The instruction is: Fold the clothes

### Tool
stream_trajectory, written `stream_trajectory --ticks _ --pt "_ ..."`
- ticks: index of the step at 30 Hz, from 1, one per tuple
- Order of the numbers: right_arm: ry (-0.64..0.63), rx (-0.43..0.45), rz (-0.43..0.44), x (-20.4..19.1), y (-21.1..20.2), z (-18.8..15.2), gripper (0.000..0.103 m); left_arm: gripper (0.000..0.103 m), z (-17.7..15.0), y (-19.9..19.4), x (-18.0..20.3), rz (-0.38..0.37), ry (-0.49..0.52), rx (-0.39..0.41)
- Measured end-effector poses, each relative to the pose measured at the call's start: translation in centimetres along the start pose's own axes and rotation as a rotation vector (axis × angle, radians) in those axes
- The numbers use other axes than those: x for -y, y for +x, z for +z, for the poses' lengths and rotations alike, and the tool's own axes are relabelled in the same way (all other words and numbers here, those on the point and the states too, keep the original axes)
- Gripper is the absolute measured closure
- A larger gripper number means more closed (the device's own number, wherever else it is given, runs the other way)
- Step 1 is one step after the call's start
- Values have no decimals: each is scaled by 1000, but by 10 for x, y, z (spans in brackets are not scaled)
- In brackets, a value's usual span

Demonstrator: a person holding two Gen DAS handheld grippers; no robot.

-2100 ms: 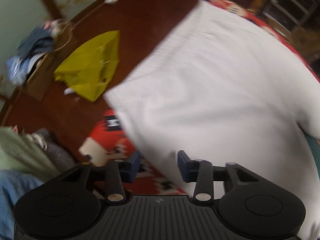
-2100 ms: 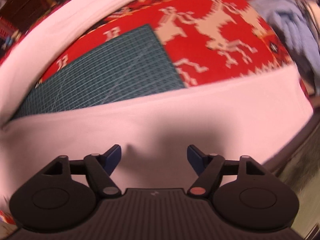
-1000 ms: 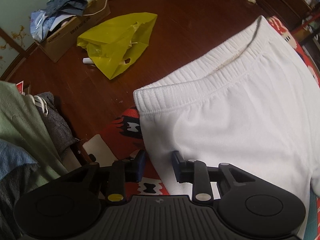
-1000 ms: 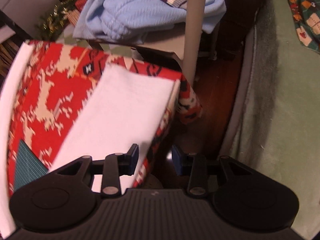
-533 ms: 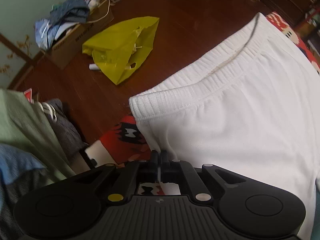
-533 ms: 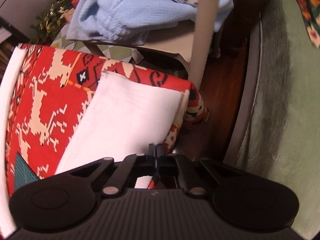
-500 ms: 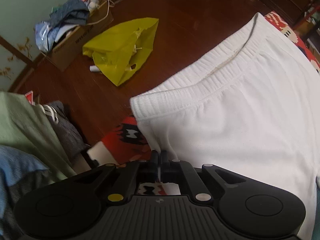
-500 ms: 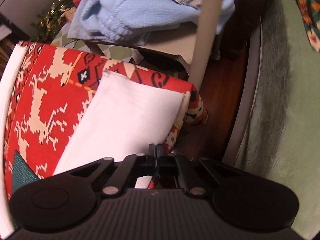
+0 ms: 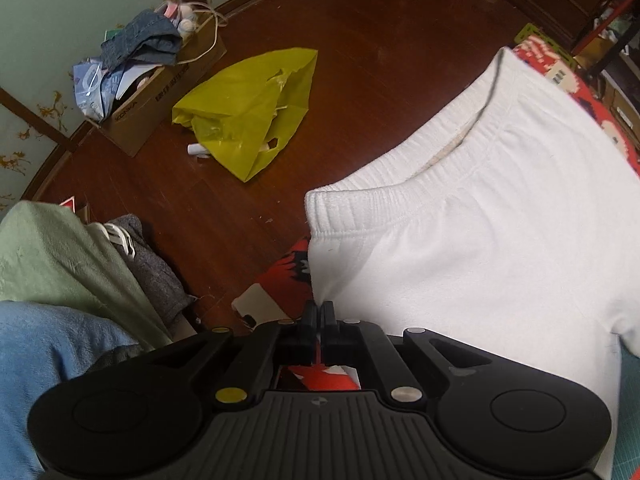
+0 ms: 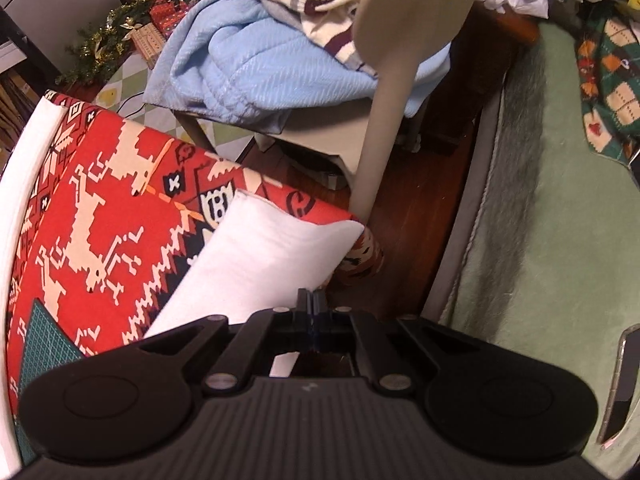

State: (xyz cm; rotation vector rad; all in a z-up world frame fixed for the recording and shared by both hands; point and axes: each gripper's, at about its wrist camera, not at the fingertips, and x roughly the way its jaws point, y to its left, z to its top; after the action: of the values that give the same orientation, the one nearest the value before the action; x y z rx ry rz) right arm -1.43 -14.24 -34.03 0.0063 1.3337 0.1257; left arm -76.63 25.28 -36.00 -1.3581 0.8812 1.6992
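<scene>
Both the left gripper (image 9: 319, 312) and right gripper (image 10: 311, 300) clamp thin edges of the white trousers (image 9: 480, 248) at six o'clock; such shallow bites could slip when lifted.

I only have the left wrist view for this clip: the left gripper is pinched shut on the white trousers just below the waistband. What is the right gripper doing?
Observer: The right gripper is shut too, on the side edge of a trouser leg, near its hem.
Operator: Where does that leg lie?
Observer: Flat on the red patterned cloth, with its hem close to the table's corner.
Operator: Is the other leg folded onto it?
Observer: No. A second white strip, probably the other leg, runs along the cloth's far side, with bare red cloth between the two.
</scene>
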Motion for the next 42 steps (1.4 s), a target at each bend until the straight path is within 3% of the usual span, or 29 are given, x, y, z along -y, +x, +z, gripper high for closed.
stream_trajectory --ticks 9,16,21,27,37,42 --pt "-16 2 -51 4 1 -10 103 101 -3 -10 -11 -38 -2 4" --pt "-21 46 -7 -14 -39 1 103 101 21 -46 1 -158 -106 32" --pt "-8 111 67 -60 -73 30 102 101 48 -64 27 -238 -137 81" --pt "-65 171 155 -144 -91 73 102 101 83 -67 70 -302 -151 129" --pt "-168 201 225 -285 -49 126 102 101 129 -47 125 -325 -219 158" --pt "-186 210 251 -328 -39 139 102 101 145 -55 141 -353 -229 193"
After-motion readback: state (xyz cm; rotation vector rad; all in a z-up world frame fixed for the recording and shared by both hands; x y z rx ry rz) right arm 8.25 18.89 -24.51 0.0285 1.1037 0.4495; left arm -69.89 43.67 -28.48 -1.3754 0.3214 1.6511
